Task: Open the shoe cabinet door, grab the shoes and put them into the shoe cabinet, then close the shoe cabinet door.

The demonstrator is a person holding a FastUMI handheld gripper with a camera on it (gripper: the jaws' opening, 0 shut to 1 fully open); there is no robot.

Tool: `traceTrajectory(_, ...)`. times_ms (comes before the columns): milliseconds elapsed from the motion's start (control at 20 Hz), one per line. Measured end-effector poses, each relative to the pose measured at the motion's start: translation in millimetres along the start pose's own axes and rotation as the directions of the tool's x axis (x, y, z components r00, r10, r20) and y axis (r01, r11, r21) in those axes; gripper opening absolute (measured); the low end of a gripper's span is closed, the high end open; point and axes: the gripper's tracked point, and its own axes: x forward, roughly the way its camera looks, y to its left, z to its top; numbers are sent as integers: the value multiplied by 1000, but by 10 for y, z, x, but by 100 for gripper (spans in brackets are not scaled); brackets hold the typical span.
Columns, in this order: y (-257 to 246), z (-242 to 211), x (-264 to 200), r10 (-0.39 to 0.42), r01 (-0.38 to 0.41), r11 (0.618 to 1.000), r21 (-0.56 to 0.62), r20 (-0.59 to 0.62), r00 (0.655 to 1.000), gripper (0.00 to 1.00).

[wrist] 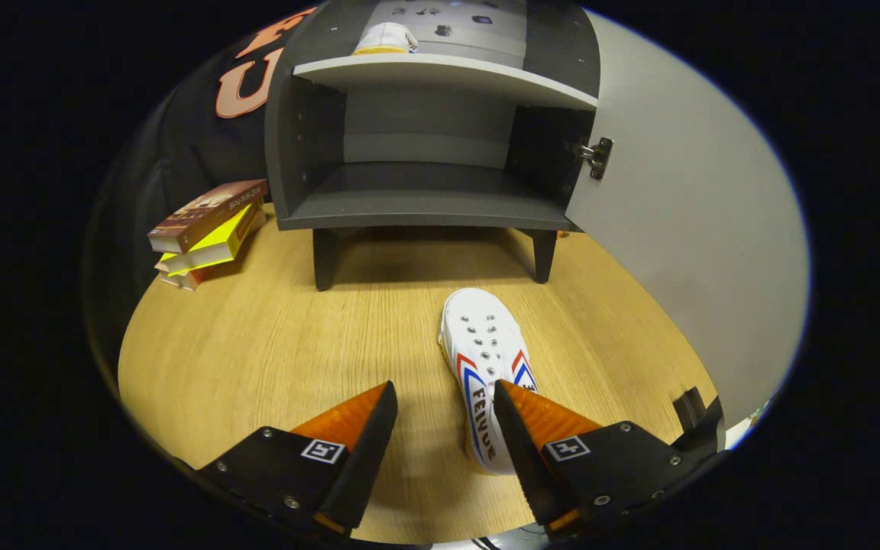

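Shoe (pixel 483 359), white with red and blue stripes on its side, lies on the wooden desk (pixel 257 351) in the lower middle of the frame, its long axis running from near the fingers toward the cabinet, toe pointing at the cabinet. Its heel end sits beside the inner edge of the right finger, partly hidden by it; whether they touch is unclear. The gripper (pixel 444 401) has its fingers spread wide apart, holding nothing, with bare desk between them. Beyond the toe, at upper centre, stands the dark shoe cabinet (pixel 425 206) on short legs, its lower compartment vacant. A second white shoe (pixel 385 38) rests on the shelf above. The pale cabinet door (pixel 684 229) hangs swung open at the right. Stacked books (pixel 207 233) lie at the cabinet's left.
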Motion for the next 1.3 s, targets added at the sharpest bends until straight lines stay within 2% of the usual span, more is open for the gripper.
traceTrajectory(150,-77,-51,173,-11,10,1000,-12,-28,1000,77)
traceTrajectory(250,-133,-119,261,-19,17,1000,-23,-57,998,70)
traceTrajectory(550,-194,-355,468,-22,24,1000,15,-129,991,41)
traceTrajectory(600,-184,-359,486,-14,16,1000,17,-128,992,34)
traceTrajectory(750,-149,-354,483,11,-15,999,-30,-122,993,27)
traceTrajectory(900,-94,-353,484,44,-49,998,-42,-119,992,8)
traceTrajectory(1000,-81,-325,465,59,-63,998,-27,-119,991,0)
traceTrajectory(1300,-200,-136,268,87,-85,996,31,-86,992,0)
